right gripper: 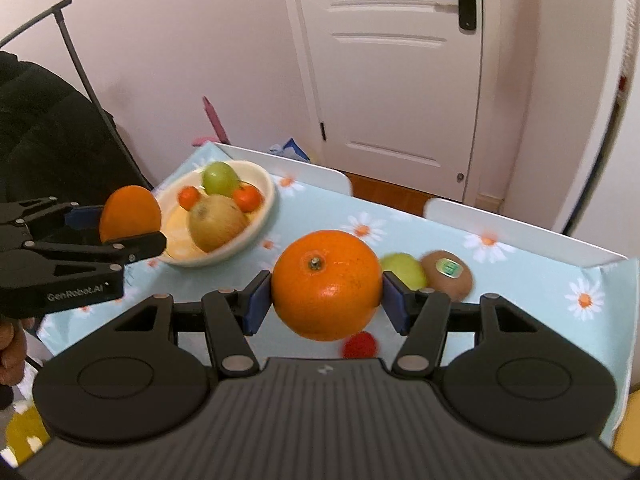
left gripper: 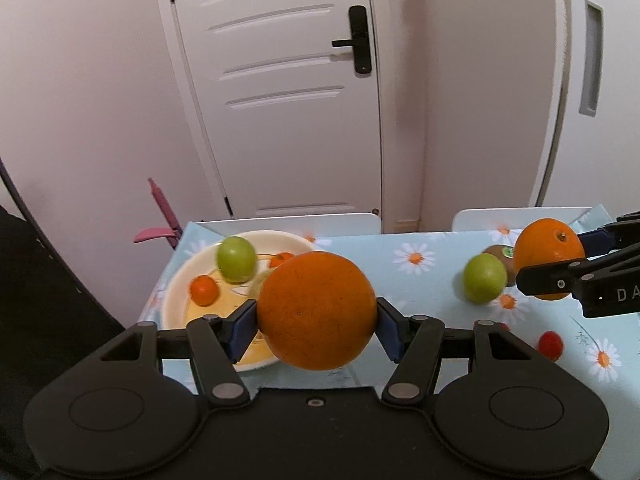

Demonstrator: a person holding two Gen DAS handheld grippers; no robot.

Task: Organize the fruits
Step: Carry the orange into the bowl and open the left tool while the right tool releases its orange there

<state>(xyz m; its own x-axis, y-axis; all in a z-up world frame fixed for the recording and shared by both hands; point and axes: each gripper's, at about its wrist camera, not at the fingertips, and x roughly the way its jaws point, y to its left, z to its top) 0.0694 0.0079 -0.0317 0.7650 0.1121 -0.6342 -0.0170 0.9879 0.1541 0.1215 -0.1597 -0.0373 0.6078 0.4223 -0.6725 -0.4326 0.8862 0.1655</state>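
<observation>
Currently an orange [left gripper: 316, 310] is clamped in the left gripper [left gripper: 316, 320], another orange [right gripper: 326, 284] in the right gripper [right gripper: 326, 300], both held above the worktop [right gripper: 520, 276]. Each should be lowered gently into the bowl [right gripper: 264, 192], beside the fruit already there, before the jaws are released.

Glossy floral tablecloth [left gripper: 400, 276]; matt black plastic tool [left gripper: 316, 320]; dimpled orange [left gripper: 316, 310].

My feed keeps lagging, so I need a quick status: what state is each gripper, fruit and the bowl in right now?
Left gripper: shut on an orange, lifted.
Right gripper: shut on a second orange, lifted.
Bowl: upright on the table, holding a green apple, two small tangerines and a brownish fruit.
Loose green apple: on the table.
Kiwi: on the table, beside that apple.
Small red fruit: on the table.
</observation>
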